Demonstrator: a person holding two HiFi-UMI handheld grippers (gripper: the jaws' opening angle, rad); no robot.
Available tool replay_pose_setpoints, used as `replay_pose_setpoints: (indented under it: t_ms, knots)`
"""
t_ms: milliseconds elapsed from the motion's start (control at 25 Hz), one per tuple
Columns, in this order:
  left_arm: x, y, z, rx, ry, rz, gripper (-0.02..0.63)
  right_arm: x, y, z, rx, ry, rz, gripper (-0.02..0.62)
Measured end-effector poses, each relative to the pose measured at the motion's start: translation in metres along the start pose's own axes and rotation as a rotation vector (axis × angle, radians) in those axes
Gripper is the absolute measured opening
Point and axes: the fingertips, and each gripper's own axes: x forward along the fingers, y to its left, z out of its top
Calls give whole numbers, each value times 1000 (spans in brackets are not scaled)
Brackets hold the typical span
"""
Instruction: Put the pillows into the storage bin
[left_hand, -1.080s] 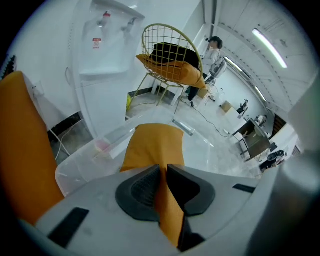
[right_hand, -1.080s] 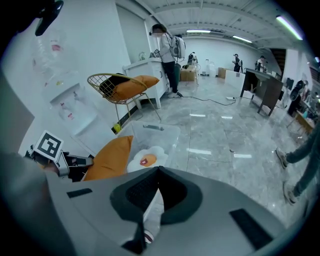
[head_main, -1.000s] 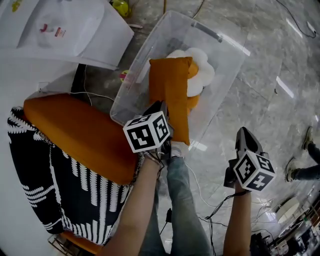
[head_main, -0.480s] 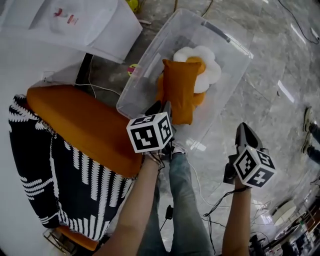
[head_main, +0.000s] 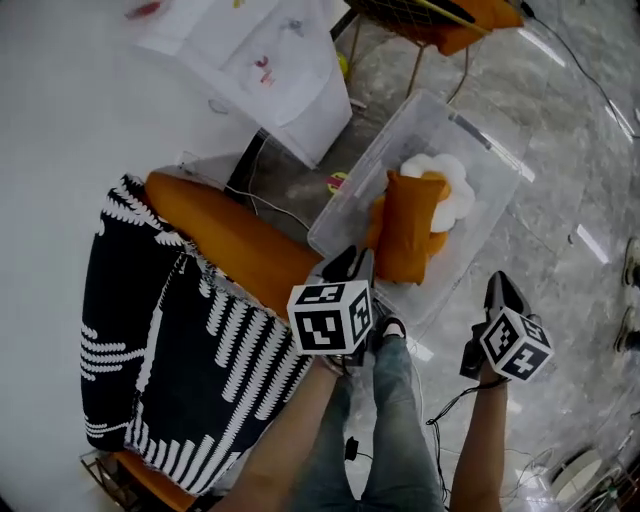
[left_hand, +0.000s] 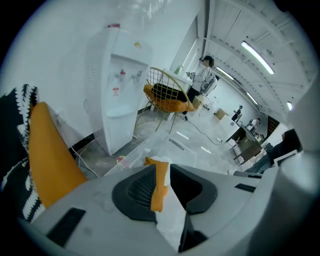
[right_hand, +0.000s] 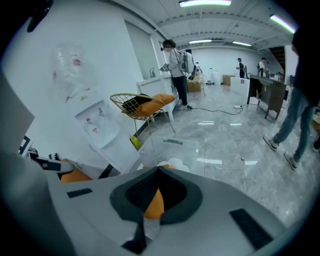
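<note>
Above the near rim of the storage bin (head_main: 345, 200), head view, the left gripper (head_main: 350, 262) hovers. The right gripper (head_main: 500, 282) hangs over bare floor (head_main: 570, 300) beside the bin's right wall. Inside, the orange pillow (head_main: 405, 235) stands on edge, long axis roughly along the bin, leaning on the white flower pillow (head_main: 448, 195).

Left gripper view: the fingers (left_hand: 135, 192) have just been opening and grip nothing.

Right gripper view: the fingers (right_hand: 172, 192) meet at the tips, empty.

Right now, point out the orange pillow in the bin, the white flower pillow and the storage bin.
Orange pillow (head_main: 408, 228), head view, its middle.
White flower pillow (head_main: 455, 200), head view, a petal.
Storage bin (head_main: 355, 195), head view, left wall.
</note>
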Motion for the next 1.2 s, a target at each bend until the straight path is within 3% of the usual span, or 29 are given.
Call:
replay_pose_setpoints:
  t_ms: [160, 280, 400, 480, 640, 760, 880, 1200]
  knots:
    - [-105, 10, 16, -1, -108, 59, 33, -58, 43, 18, -54, -54, 47, 2]
    - [-186, 30, 20, -46, -176, 88, 18, -111, 75, 29, -70, -104, 73, 2]
    - [-251, 42, 51, -67, -291, 78, 11, -149, 106, 68, -121, -194, 94, 2]
    - [-300, 47, 68, -37, -356, 74, 11, -186, 125, 83, -152, -230, 101, 2]
    - [-388, 48, 107, 113, -522, 53, 11, -268, 147, 104, -191, -307, 108, 2]
    - [-426, 45, 136, 204, -614, 53, 11, -317, 148, 121, -221, -386, 97, 2]
    - [-453, 52, 151, 215, -673, 65, 11, -343, 150, 121, -205, -441, 82, 2]
    - [-471, 47, 142, 226, -675, 17, 11, -378, 154, 93, -203, -475, 58, 2]
